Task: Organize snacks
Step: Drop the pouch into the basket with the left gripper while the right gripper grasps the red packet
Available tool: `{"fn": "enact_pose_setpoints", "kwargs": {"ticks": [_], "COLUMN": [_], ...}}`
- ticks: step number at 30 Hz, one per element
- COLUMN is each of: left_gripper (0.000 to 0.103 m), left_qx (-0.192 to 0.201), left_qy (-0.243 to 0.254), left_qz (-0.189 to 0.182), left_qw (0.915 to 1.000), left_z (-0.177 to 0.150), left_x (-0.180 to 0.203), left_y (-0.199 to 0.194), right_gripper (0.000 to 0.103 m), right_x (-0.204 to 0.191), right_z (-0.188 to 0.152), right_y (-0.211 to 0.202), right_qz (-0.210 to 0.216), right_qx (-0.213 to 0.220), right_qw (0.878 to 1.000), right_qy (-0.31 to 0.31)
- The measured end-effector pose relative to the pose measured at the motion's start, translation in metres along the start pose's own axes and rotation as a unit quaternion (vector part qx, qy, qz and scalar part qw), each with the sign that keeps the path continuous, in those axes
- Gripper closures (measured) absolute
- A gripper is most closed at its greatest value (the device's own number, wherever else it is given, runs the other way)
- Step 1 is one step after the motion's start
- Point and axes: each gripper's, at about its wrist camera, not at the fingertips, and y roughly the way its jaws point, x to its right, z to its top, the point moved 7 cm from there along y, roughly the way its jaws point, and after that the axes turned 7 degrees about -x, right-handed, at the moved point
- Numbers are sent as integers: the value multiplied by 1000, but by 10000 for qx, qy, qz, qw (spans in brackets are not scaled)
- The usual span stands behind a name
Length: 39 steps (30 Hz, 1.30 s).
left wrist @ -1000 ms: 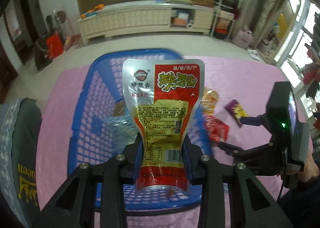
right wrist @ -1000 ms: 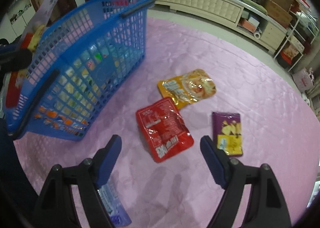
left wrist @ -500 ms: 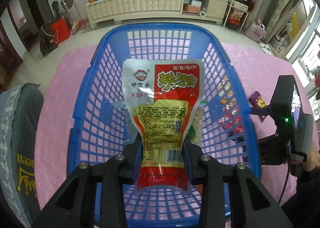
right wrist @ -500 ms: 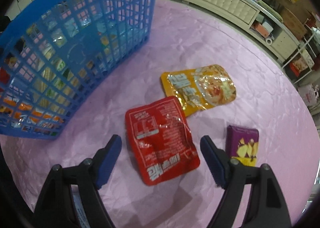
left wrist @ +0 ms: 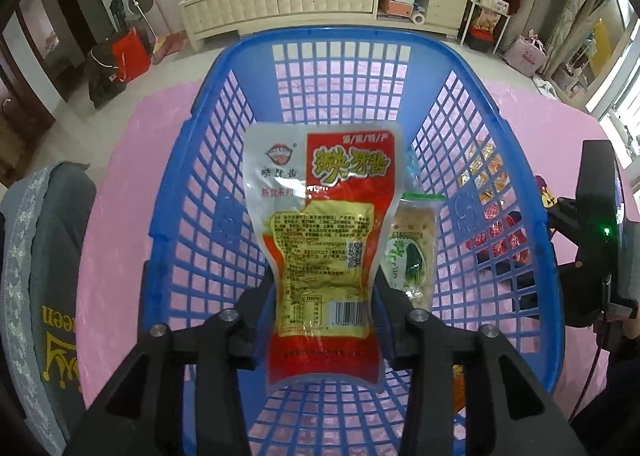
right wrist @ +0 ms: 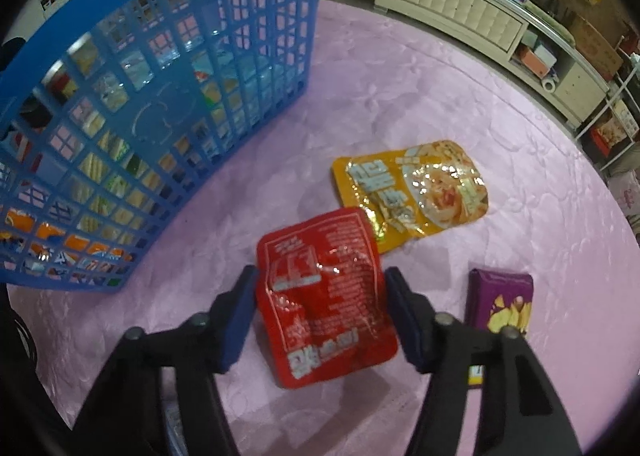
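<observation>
My left gripper [left wrist: 324,288] holds a red and silver snack packet [left wrist: 320,196] upright over the inside of the blue mesh basket [left wrist: 516,160]. Its jaws are opening, and the pads still touch the packet's waist. A green-printed cracker pack [left wrist: 412,252] lies on the basket floor beside it. My right gripper [right wrist: 320,288] points down at a red sauce packet [right wrist: 324,296] lying flat on the pink cloth [right wrist: 400,76]. Its jaws are closing, with the blue pads at the packet's two sides. The same basket [right wrist: 120,96] stands to the left.
An orange packet [right wrist: 416,192] lies just beyond the red one, partly under its corner. A purple packet [right wrist: 500,304] sits to the right. A grey cushioned seat [left wrist: 36,276] borders the table's left edge. A long white cabinet [right wrist: 440,8] stands across the room.
The left gripper has moved forward and lower over the basket with its packet. The right gripper has dropped towards the red packet, and its fingers have narrowed from wide apart to the packet's edges.
</observation>
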Motion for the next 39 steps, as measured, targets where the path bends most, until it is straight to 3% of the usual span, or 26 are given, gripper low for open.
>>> {"fn": "enact_pose_setpoints", "kwargs": {"ticks": [2,8,10,12,14,25,29,39], "left_gripper": [58,41,40,34,34,30,28,25], "left_qx": [34,200,299,370,454,834,1052,1373], "left_qy": [-12,114,214,302,326,291,323,371], "left_qz": [-27,-51,15,39,66,-81,-141,-373], "left_qw": [10000,9997,9993,9988,9984,9961,9938,9891], "left_z": [0,-1,-1,-1,-2,-20,-28,-45], "left_x": [1,13,17,20,20,16,11,-1], "left_y": [0,-7,-12,-17,-23,-72,-94,-118], "right_gripper": [41,61,75,80,82,82,82,82], "right_x": [-2,-23,-24,-20,-22,-46,-41,-76], "right_z": [-3,-19,-24,-25,-28,-31,-22,-1], "right_y": [-2,-10,-14,-23,-36,-118,-143,-193], "right_qz": [-2,-45,-53,44,146,-220,-363,-574], "right_qx": [22,-32,34,134,243,763,936,1308], "right_qw": [10000,9999,10000,9997,9990,9963,9944,9896], "right_qy": [-14,-159,-51,186,335,340,344,198]}}
